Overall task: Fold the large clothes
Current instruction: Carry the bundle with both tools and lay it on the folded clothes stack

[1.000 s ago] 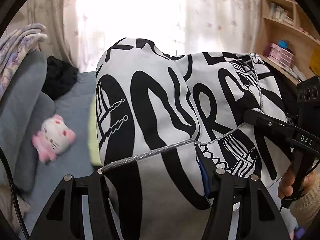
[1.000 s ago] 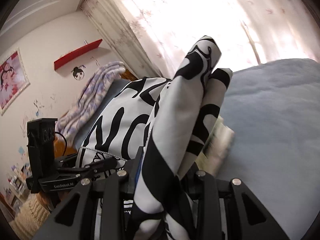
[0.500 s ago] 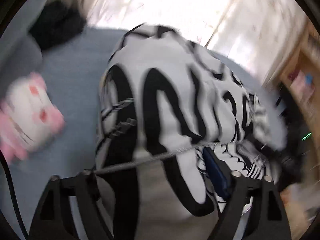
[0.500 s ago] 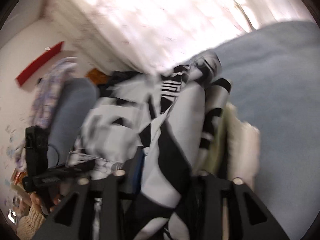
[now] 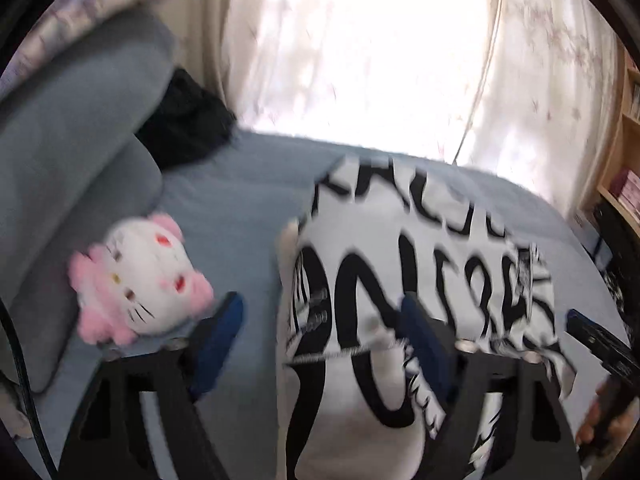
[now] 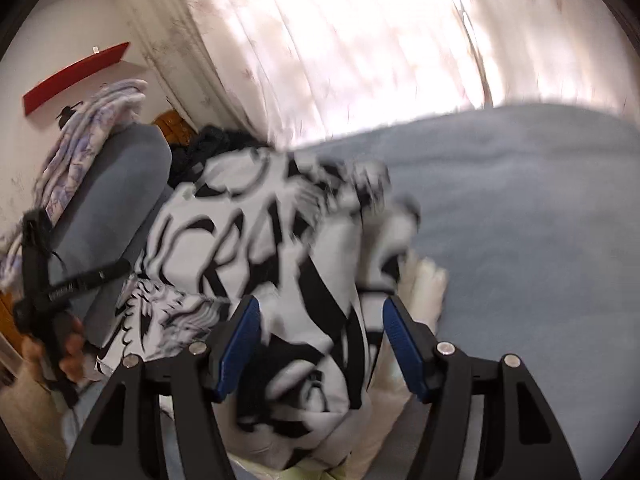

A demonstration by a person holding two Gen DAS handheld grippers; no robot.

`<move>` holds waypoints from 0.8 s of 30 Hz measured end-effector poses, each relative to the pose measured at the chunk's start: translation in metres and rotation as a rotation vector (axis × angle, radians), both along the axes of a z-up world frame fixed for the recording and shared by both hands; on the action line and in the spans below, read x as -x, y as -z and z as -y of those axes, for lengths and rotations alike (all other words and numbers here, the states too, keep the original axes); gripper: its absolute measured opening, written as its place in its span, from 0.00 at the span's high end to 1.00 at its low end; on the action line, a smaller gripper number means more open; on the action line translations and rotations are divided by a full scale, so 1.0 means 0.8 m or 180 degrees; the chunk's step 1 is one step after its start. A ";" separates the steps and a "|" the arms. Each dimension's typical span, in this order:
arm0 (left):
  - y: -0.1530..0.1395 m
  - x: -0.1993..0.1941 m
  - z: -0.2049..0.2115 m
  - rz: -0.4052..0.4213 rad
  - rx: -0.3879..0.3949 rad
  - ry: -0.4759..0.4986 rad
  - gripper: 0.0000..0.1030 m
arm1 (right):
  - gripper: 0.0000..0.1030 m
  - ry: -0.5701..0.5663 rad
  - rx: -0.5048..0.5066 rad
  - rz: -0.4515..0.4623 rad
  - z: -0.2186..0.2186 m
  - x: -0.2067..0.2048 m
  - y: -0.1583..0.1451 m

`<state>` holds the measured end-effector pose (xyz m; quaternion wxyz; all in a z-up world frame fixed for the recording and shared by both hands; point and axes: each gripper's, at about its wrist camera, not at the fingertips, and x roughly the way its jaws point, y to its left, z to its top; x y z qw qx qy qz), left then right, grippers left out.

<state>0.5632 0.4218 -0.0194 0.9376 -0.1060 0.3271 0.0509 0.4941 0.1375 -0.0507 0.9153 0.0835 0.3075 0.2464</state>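
Black-and-white lettered garment (image 5: 420, 264) lies bunched on the blue bed (image 5: 248, 184), long axis running from the grippers toward the curtained window (image 5: 360, 40). Left gripper (image 5: 320, 332): jaws apart, closing, cloth between. Right gripper (image 6: 320, 332): jaws apart, opening, cloth between. Pink-and-white plush cat (image 5: 136, 276) left of the garment.

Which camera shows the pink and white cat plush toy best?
The left wrist view: the cat plush toy lies in plain sight on the blue bed, beside the grey cushion. The right wrist view does not show it at all.
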 end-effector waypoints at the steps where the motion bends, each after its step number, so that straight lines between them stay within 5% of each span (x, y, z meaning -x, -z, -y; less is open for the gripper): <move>1: -0.001 -0.001 0.003 0.0001 -0.0065 -0.0049 0.44 | 0.38 0.0027 0.0029 0.0078 -0.004 0.001 -0.008; 4: 0.003 -0.019 0.024 -0.0118 -0.0276 -0.0219 0.53 | 0.38 0.0181 0.0104 0.0214 -0.033 -0.004 -0.031; 8: 0.029 -0.057 0.040 -0.0285 -0.0500 -0.0453 0.53 | 0.38 0.0156 -0.0042 -0.0008 -0.078 -0.038 -0.022; 12: 0.042 -0.081 0.037 -0.0238 -0.0494 -0.0618 0.53 | 0.38 0.0312 0.0596 -0.0117 -0.123 -0.073 0.018; 16: 0.062 -0.102 0.030 -0.0320 -0.0300 -0.0622 0.51 | 0.37 0.0428 0.0675 -0.0221 -0.113 -0.087 0.048; 24: 0.084 -0.110 0.037 -0.0418 -0.0529 -0.0761 0.43 | 0.34 0.0423 0.0820 -0.0343 -0.116 -0.095 0.059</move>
